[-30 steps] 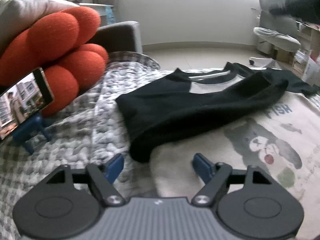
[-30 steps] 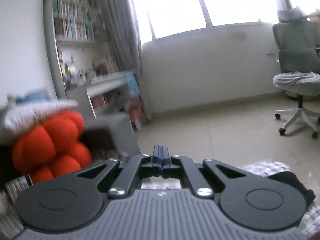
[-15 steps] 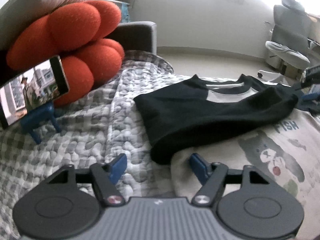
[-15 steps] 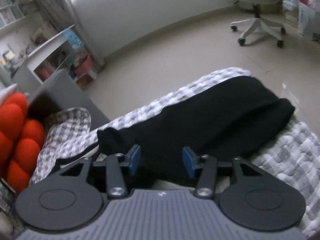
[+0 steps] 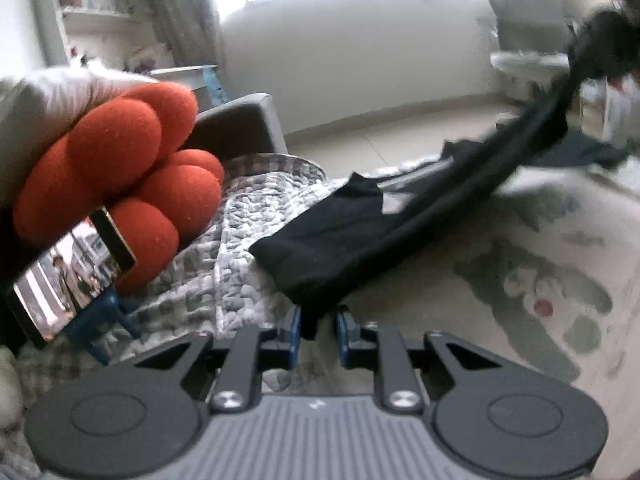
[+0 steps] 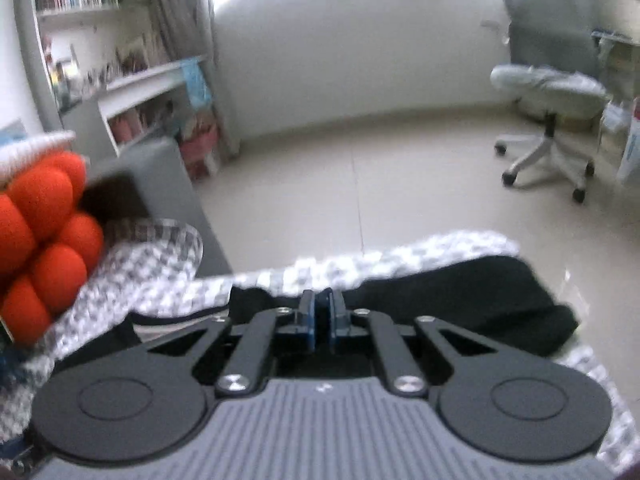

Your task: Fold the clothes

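Observation:
A cream T-shirt (image 5: 532,248) with a bear print and black sleeves lies on the checked quilt (image 5: 236,248). In the left wrist view, my left gripper (image 5: 318,332) is shut on the cuff end of a black sleeve (image 5: 340,248). That sleeve rises in a taut, blurred band to the upper right, where a dark blurred shape (image 5: 616,36) holds it up. In the right wrist view, my right gripper (image 6: 321,318) has its blue pads (image 6: 307,320) pressed nearly together on black cloth (image 6: 480,300), which spreads over the quilt (image 6: 168,280) beneath it.
An orange bubble cushion (image 5: 116,172) sits at the left, with a phone (image 5: 72,276) propped on a blue stand in front of it. A grey sofa arm (image 5: 236,128) lies behind. Beyond the bed are bare floor (image 6: 400,192), an office chair (image 6: 548,92) and bookshelves (image 6: 132,92).
Both grippers went from open to shut on the black sleeve. The right one has lifted its end, so the sleeve now stretches upward instead of lying flat.

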Motion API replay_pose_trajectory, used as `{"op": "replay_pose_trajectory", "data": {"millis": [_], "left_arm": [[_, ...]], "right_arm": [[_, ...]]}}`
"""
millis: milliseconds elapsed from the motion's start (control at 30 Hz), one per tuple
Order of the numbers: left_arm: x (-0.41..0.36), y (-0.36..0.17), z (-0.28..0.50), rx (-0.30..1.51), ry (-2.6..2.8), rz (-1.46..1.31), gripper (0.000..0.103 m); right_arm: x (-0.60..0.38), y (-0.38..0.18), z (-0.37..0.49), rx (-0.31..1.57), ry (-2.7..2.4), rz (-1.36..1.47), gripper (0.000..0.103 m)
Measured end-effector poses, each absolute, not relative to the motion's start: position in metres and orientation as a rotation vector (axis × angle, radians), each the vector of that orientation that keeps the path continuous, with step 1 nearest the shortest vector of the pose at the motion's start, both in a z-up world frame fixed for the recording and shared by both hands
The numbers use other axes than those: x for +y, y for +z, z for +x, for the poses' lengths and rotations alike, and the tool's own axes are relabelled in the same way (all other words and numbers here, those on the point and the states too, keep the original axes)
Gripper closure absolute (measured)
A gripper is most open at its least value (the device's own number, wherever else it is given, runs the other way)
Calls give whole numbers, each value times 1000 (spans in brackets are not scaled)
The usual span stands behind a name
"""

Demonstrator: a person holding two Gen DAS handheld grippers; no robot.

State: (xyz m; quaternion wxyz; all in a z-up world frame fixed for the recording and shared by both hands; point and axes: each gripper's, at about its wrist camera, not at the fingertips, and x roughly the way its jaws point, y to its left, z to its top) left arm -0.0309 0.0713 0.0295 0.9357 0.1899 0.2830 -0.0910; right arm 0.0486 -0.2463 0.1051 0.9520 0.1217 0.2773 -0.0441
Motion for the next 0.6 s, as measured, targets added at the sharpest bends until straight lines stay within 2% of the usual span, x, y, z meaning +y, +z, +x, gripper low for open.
{"op": "replay_pose_trajectory", "data": {"millis": [100, 167, 267, 333, 467, 500, 567, 600], "left_arm": [[69, 22, -27, 618, -183, 414, 75], [70, 21, -26, 628, -167, 416, 62], [75, 24, -22, 635, -157, 377, 54], [78, 27, -19, 641, -161, 334, 54], [82, 28, -13, 651, -164, 283, 53], [81, 26, -11, 656, -165, 285, 55], [77, 23, -9, 662, -169, 292, 67], [75, 23, -9, 663, -169, 295, 70]], "right_arm": [[-255, 99, 47, 555, -116, 283, 96], [-260, 100, 45, 528, -102, 341, 96], [-263, 111, 39, 435, -75, 397, 96], [-263, 120, 34, 370, -63, 415, 96], [-269, 117, 36, 376, -92, 441, 96], [-270, 116, 36, 378, -99, 448, 95], [-273, 114, 37, 383, -114, 461, 95], [-275, 113, 38, 385, -121, 467, 95]]}}
